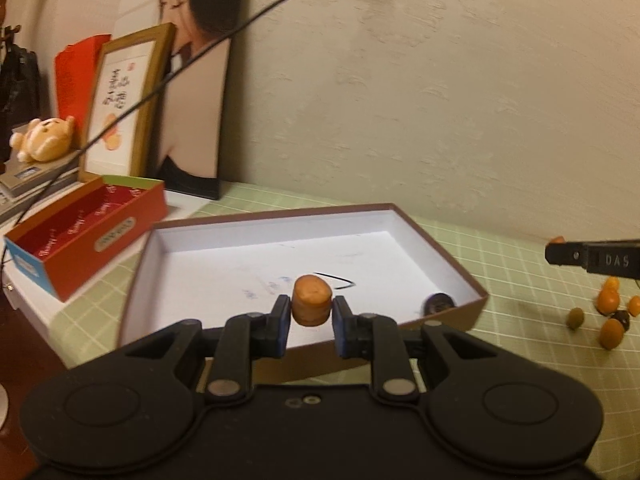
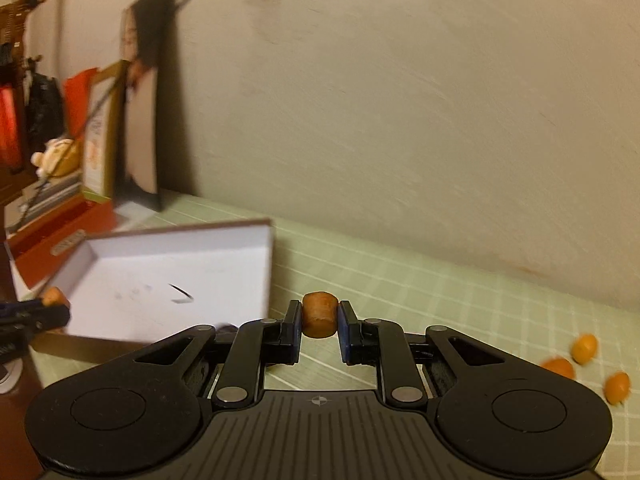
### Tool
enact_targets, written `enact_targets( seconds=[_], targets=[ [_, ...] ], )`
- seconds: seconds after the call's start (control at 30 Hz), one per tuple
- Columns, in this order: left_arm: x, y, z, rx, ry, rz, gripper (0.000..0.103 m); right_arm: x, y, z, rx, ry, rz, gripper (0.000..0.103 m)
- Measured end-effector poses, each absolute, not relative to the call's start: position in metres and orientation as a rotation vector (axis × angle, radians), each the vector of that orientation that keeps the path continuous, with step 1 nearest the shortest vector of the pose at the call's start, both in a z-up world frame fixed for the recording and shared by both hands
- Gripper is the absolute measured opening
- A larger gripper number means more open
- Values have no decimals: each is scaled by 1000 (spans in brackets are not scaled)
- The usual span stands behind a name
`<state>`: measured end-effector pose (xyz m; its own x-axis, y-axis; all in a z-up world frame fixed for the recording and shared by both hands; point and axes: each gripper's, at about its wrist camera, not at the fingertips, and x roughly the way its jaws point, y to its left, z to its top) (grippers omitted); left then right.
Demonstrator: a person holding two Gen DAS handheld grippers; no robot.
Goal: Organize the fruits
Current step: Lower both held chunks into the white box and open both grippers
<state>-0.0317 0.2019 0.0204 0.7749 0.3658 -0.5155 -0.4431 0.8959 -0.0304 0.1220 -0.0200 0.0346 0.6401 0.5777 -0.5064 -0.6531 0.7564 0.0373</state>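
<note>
The left gripper (image 1: 311, 312) is clamped on one orange fruit (image 1: 311, 305), a short stubby piece squeezed between the blue pads; its long axis, such as it is, stands near upright, the flat end facing up toward 12 o'clock, and it hangs over the near edge of the white box (image 1: 440, 256). The right gripper (image 2: 319, 320) is likewise closed on one orange fruit (image 2: 319, 319), this one lying crosswise, its axis running 9 to 3 o'clock from pad to pad, above the green checked cloth (image 2: 420, 292) just to the 3 o'clock side of the box (image 2: 264, 264). In the left view one dark round thing (image 1: 439, 304) sits in the box's near right corner; what it is I cannot tell. At 3 o'clock in that view a loose cluster (image 1: 610, 312) lies on the cloth: about five orange fruits, one greenish and one dark. The right view shows three orange fruits (image 2: 584, 346) at 4 o'clock, blurred. At 9 o'clock of the box stands one red box (image 1: 100, 232).
</note>
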Motion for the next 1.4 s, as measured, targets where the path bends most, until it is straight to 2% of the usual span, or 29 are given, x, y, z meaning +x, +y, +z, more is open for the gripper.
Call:
enact_targets(
  seconds=[0.5,1.1,1.13,1.17,1.2,1.23,1.27,1.4],
  targets=[
    [-61,253,24,-170,500,580,12,103,46,32,-186,499,811,19],
    [-53,261,17,-199,505,620,12,108,77,9,-191,547,853,19],
    [-52,262,16,-203,505,622,13,109,77,8,-191,546,854,19],
    [-52,264,15,-212,501,625,22,109,77,8,-192,542,854,19],
    [-52,264,14,-211,495,644,50,110,78,7,-196,537,850,26],
    [-53,264,14,-200,479,674,70,111,80,5,-213,538,833,73],
    [-54,262,15,-185,458,700,98,111,80,3,-214,525,811,101],
    [-56,260,18,-169,449,698,96,117,76,0,-172,496,821,103]
  ],
)
